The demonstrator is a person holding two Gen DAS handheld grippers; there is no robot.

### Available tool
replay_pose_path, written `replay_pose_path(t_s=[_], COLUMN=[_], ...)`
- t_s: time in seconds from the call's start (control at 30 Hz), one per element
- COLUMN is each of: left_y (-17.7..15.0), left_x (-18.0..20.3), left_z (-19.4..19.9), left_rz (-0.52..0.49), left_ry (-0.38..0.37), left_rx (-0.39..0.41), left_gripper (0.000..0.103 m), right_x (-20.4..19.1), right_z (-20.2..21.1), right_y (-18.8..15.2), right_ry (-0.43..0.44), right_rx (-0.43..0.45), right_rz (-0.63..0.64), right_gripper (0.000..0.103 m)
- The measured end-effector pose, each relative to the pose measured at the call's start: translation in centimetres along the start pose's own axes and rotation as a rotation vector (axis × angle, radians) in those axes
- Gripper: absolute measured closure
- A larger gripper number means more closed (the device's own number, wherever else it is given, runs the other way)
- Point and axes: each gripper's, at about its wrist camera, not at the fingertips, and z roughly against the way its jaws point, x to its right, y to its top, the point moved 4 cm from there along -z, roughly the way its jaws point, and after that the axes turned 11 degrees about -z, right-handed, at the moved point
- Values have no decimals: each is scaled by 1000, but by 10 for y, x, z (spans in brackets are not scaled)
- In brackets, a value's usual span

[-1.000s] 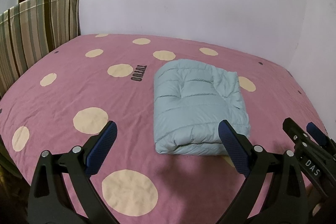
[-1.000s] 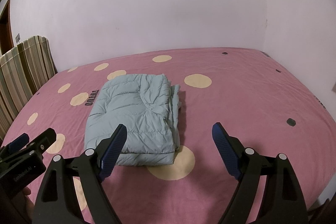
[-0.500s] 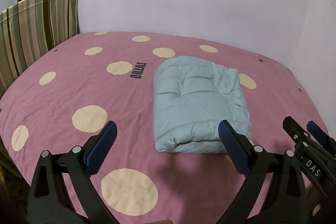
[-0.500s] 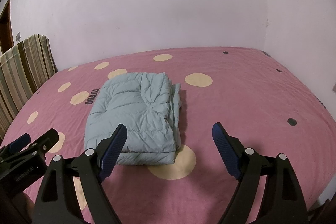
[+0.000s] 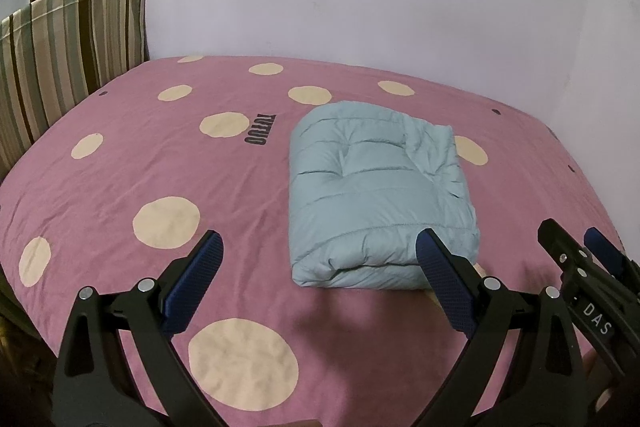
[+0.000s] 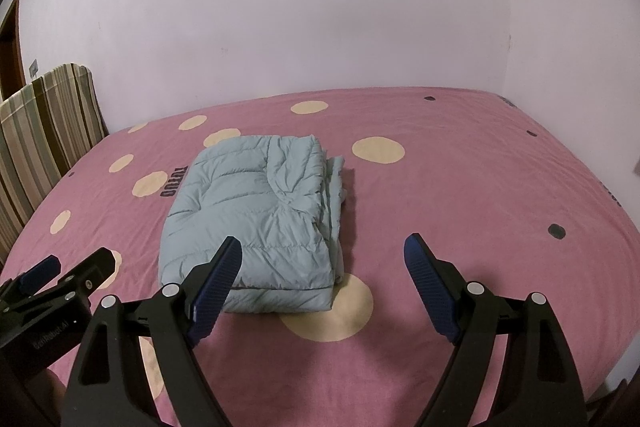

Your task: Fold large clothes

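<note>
A light blue puffer jacket lies folded into a thick rectangle on the pink spotted bed. It also shows in the right wrist view, its layered edges to the right. My left gripper is open and empty, held above the bed just short of the jacket's near edge. My right gripper is open and empty, also short of the near edge, a little to the jacket's right. Each gripper shows at the edge of the other's view.
A striped cushion stands against the wall at the left of the bed, also in the right wrist view. White walls close the far side and the right. The bed's near edge drops off at lower right.
Both grippers have drawn slightly back and up from the jacket. The jacket has not moved and both grippers stay open.
</note>
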Motion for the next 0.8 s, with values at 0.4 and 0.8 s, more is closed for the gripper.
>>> replay_pose_path(t_s=[0.4,0.8], left_y=[-1,-2], left_x=[5,7], left_z=[-3,-2], left_rz=[-6,-23], left_ry=[-4,0], left_rx=[0,24], left_gripper=[6,6], right_x=[2,2], right_z=[-5,-5], right_y=[1,1], right_ry=[3,4], right_rx=[-9,-10], right_rz=[9,12], right_gripper=[21,21])
